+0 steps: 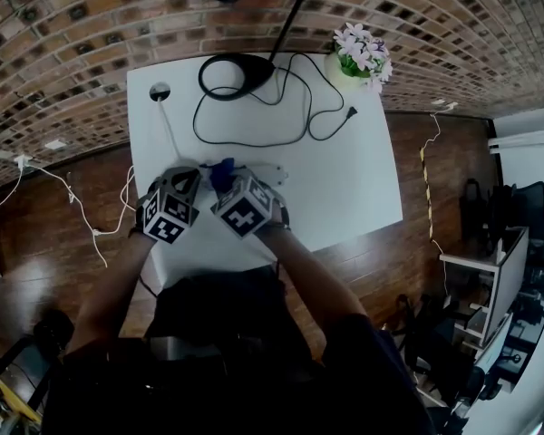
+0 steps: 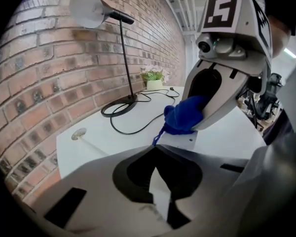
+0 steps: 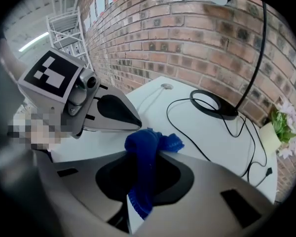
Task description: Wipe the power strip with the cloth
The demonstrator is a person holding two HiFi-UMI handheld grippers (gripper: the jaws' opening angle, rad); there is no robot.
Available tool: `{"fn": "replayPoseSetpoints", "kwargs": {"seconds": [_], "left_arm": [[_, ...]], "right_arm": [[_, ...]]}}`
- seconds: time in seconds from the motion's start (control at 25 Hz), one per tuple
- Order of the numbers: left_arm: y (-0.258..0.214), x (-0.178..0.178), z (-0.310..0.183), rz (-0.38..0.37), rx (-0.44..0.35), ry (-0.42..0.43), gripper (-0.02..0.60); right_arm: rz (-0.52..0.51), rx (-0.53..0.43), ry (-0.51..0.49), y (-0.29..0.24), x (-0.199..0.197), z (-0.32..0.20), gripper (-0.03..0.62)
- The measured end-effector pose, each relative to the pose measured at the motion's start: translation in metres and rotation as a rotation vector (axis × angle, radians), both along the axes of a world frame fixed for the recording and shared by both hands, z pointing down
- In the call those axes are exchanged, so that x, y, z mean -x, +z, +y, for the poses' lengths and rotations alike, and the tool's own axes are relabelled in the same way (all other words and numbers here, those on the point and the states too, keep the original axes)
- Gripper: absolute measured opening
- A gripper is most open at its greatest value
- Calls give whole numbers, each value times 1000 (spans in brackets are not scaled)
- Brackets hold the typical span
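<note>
Right gripper view: the right gripper is clamped on the blue cloth, which touches the white power strip lying on the table. The left gripper has its jaws together, just beside the cloth

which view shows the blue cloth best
The right gripper view: the blue cloth sits close up, pinched between the right gripper's fingers, bunched at the tips and trailing down. The left gripper view shows it smaller, as a wad at the right gripper's tip. The head view shows only a blue speck.
</note>
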State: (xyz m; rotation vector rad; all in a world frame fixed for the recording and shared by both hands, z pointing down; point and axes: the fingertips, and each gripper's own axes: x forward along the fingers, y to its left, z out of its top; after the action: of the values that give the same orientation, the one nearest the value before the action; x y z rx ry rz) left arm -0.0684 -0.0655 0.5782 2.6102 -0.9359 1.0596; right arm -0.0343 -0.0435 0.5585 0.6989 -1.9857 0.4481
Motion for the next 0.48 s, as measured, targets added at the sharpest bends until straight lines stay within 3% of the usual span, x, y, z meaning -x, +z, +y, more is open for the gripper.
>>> {"fn": "replayPoseSetpoints", "kwargs": {"seconds": [0.48], "left_arm": [[5, 2, 0, 4, 15, -22, 6]], "right_arm": [[-114, 3, -11, -1, 42, -3, 58]]}}
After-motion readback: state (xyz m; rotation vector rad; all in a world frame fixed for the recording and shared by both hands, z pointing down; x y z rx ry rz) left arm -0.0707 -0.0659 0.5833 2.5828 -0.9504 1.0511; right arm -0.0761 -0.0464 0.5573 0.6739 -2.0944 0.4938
